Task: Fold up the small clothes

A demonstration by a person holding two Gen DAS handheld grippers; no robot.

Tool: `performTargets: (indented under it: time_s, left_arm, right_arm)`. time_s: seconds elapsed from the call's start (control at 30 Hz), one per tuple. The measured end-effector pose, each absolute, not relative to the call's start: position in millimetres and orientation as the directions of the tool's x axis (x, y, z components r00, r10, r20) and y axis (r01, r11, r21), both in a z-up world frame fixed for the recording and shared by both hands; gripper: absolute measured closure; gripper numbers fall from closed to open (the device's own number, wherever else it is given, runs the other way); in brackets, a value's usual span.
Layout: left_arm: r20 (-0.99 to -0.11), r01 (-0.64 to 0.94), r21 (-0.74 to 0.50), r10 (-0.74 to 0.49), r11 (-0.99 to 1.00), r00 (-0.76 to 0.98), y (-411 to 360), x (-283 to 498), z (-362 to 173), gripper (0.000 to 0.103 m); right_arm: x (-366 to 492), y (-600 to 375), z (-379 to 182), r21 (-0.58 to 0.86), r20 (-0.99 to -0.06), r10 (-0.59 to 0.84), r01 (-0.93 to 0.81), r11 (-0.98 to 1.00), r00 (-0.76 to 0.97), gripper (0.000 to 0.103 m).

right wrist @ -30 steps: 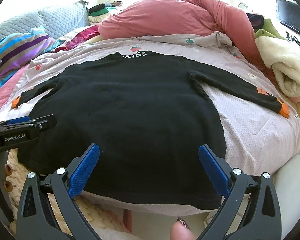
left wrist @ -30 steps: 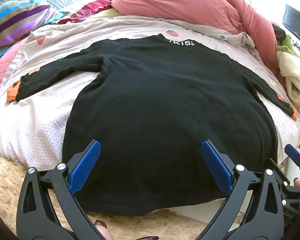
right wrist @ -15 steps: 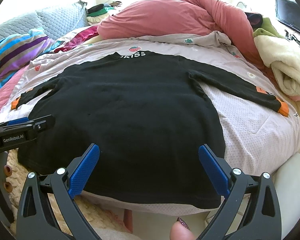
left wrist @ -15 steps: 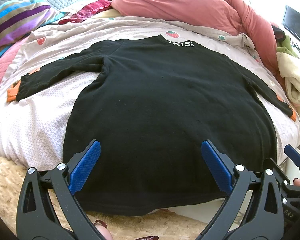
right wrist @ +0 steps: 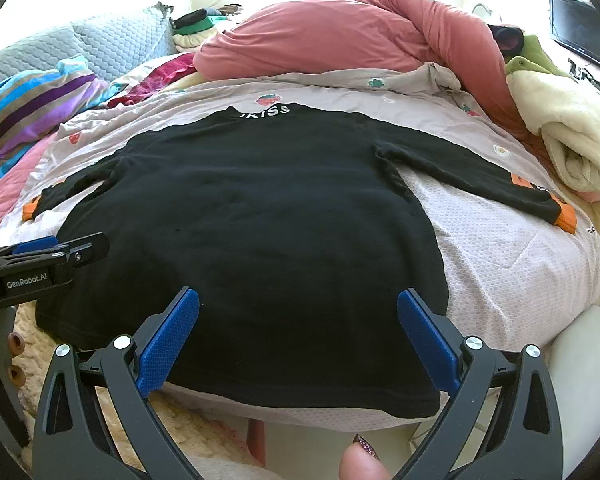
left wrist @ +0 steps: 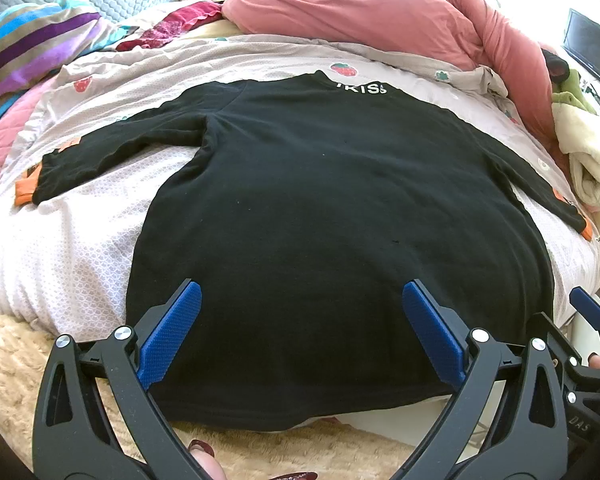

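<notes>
A black long-sleeved top [left wrist: 320,208] [right wrist: 260,220] lies flat on the bed with its hem toward me, both sleeves spread out and orange cuffs at their ends. White letters mark its collar at the far end. My left gripper [left wrist: 300,320] hovers open over the hem's left half, nothing between its blue pads. My right gripper [right wrist: 298,322] hovers open over the hem's right half, also holding nothing. In the right wrist view the left gripper's body [right wrist: 40,268] shows at the left edge; in the left wrist view the right one's blue tip [left wrist: 588,308] shows at the right edge.
The top rests on a pale patterned bedsheet [left wrist: 60,240] [right wrist: 520,264]. A pink duvet [left wrist: 380,12] is heaped behind it, a striped pillow [left wrist: 28,52] at far left, a cream blanket [right wrist: 572,140] at right. A beige fluffy rug [left wrist: 16,360] lies below the bed edge.
</notes>
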State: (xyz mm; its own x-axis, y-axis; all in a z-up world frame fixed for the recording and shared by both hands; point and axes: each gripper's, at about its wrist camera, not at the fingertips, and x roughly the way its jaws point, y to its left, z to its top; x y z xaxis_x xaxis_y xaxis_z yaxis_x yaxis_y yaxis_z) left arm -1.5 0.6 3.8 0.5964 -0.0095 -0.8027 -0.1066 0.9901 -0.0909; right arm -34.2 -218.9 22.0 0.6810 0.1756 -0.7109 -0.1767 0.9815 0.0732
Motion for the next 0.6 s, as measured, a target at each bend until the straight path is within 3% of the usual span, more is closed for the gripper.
performTargets:
  time_s: [0.6]
  left_arm:
    - [-0.793,-0.095,-0.100,-0.022,0.990,0.608,-3.9,1.6,8.5,0.008]
  right_arm:
    - [-27.2,-222.7,27.1,0.067,-0.706,0.165,-0.167,0.984,0.689,0.004]
